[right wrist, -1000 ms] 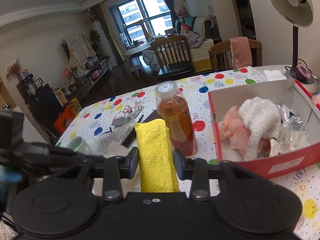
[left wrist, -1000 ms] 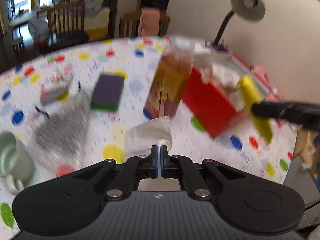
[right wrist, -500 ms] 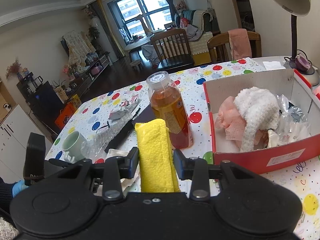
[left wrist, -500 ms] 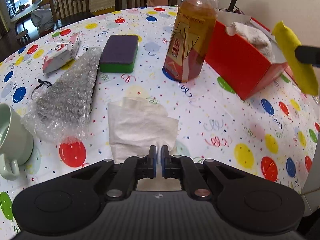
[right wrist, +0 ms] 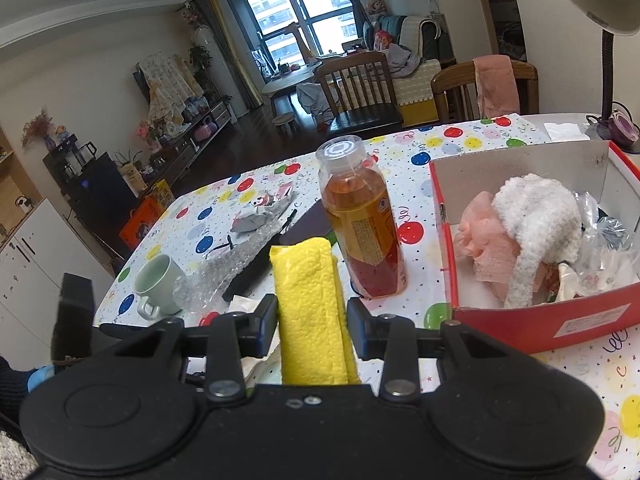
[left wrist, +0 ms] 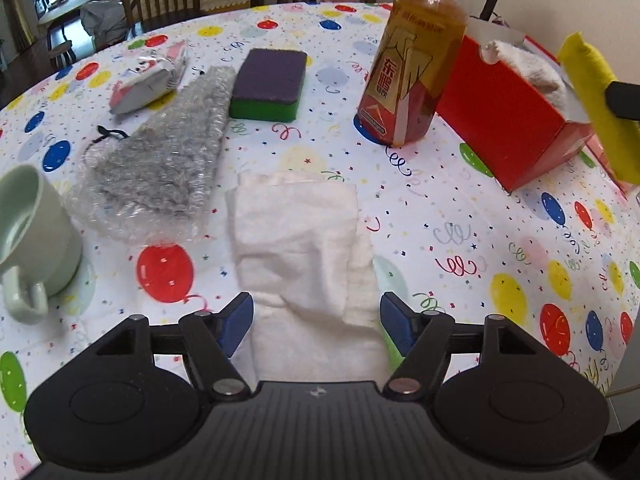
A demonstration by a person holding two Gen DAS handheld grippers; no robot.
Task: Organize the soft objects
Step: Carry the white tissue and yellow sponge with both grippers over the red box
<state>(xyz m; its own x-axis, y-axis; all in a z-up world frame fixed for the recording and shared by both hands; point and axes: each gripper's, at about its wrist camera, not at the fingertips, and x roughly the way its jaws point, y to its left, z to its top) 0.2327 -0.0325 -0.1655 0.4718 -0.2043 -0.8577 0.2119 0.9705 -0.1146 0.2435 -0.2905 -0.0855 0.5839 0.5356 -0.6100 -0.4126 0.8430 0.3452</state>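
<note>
A white cloth lies flat on the balloon-print table, its near end between the jaws of my left gripper, which is open. My right gripper is shut on a folded yellow cloth, held above the table left of the red box. The yellow cloth also shows in the left wrist view, beside the red box. The box holds a pink cloth, a white knitted item and crumpled plastic.
A tea bottle stands left of the box. A purple-green sponge, bubble wrap, a small packet and a green mug lie on the table. A desk lamp stands behind the box.
My left gripper was shut on the white cloth, lowered it onto the table and has now opened. My right gripper still holds the yellow cloth and has shifted slightly.
</note>
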